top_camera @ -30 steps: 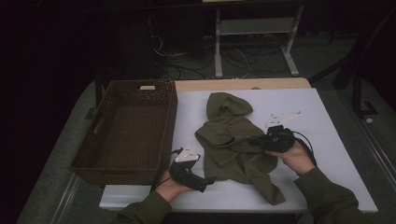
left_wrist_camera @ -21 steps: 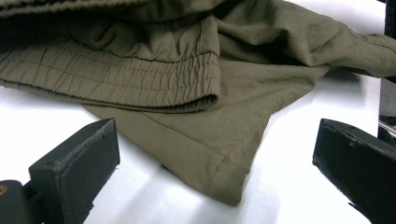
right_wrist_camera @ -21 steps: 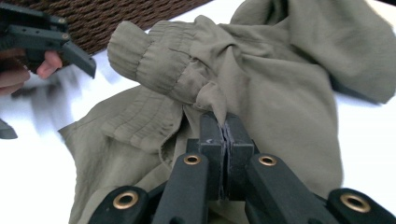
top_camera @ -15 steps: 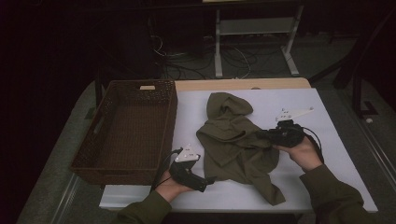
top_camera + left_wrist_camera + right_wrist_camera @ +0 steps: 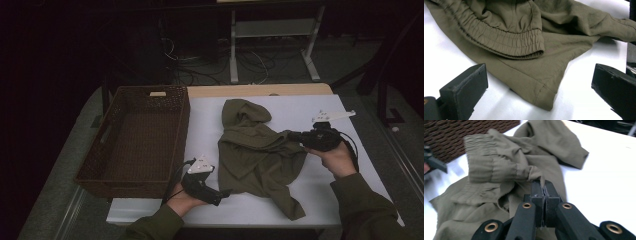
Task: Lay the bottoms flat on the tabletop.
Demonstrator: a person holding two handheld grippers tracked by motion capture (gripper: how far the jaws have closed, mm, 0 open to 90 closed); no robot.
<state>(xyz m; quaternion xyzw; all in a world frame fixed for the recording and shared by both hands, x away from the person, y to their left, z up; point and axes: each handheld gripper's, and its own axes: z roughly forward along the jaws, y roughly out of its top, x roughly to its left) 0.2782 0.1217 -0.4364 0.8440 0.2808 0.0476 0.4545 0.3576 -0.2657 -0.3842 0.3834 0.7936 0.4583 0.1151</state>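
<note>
With the right tool (image 5: pixel 544 185) clamped on only a thin pinch of waistband, the olive shorts (image 5: pixel 257 150) lying mid-worktop beside the wicker basket (image 5: pixel 107 172) could slip free, since the left tool (image 5: pixel 537 82), jaws apart, pins nothing.

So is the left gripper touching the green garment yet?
Apart. In the left gripper view the left gripper has its jaws wide open, with white table showing between each jaw and the green garment, whose corner lies between them.
</note>
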